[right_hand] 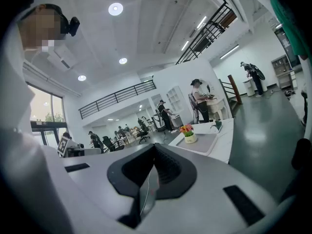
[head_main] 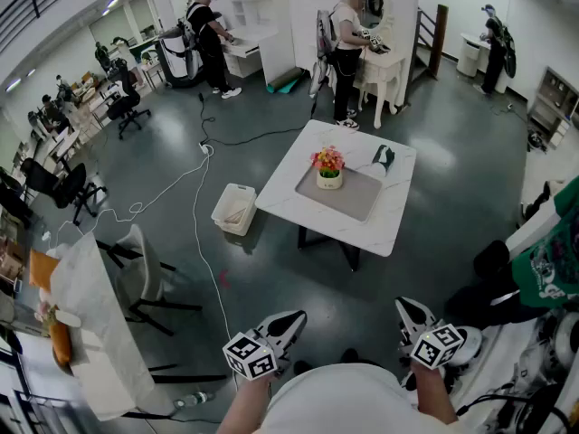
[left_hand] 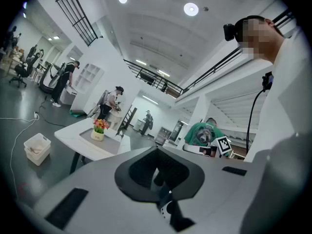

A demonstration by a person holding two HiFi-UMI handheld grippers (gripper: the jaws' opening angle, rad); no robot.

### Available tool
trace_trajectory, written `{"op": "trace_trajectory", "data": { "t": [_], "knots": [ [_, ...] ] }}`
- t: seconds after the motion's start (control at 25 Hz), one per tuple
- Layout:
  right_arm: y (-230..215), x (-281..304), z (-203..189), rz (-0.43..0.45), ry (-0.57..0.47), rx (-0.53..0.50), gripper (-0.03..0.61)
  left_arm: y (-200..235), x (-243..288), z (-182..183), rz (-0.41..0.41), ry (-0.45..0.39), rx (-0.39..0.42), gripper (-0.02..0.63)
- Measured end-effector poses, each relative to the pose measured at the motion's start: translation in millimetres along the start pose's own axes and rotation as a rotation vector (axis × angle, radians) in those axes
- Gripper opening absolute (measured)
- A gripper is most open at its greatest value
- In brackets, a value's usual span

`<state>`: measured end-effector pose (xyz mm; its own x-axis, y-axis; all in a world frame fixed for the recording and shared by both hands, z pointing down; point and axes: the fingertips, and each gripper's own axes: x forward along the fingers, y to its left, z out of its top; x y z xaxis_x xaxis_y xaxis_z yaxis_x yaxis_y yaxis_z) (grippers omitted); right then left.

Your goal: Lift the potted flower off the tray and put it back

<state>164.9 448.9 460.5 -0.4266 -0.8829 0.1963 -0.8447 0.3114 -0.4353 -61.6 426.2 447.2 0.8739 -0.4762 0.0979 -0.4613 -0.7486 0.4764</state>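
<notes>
Grey floor [head_main: 434, 165], cable [head_main: 172, 182] and bin [head_main: 234, 209] front the table [head_main: 288, 191]; potted flower [head_main: 328, 166] on tray [head_main: 357, 197]; left gripper [head_main: 288, 322], right gripper [head_main: 407, 313] closed, empty.

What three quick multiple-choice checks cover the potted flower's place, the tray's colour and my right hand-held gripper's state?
1. The potted flower stands: A on the tray, near one corner; B on the floor; C in a hand-held gripper.
2. The tray is: A red; B grey; C yellow.
3. The right hand-held gripper is: A open; B shut on the pot; C shut and empty.
Answers: 1 A, the pot rests on the tray on the white table. 2 B, its bare surface shows grey. 3 C, its jaws meet with nothing between them, far from the table.
</notes>
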Motion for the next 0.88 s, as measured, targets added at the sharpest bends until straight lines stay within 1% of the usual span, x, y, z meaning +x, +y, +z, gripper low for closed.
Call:
{"op": "trace_trajectory", "data": {
  "t": [0.36,0.88],
  "knots": [
    [-6.3,-3.4,0.0,0.006,0.010,-0.001,0.017,-2.5,3.9,-4.5,0.015,-0.016,-0.018,0.009],
    [-22.8,-7.8,3.5,0.038,0.037,-0.001,0.017,-16.9,22.5,-13.0,0.042,-0.014,-0.024,0.009]
  ]
}}
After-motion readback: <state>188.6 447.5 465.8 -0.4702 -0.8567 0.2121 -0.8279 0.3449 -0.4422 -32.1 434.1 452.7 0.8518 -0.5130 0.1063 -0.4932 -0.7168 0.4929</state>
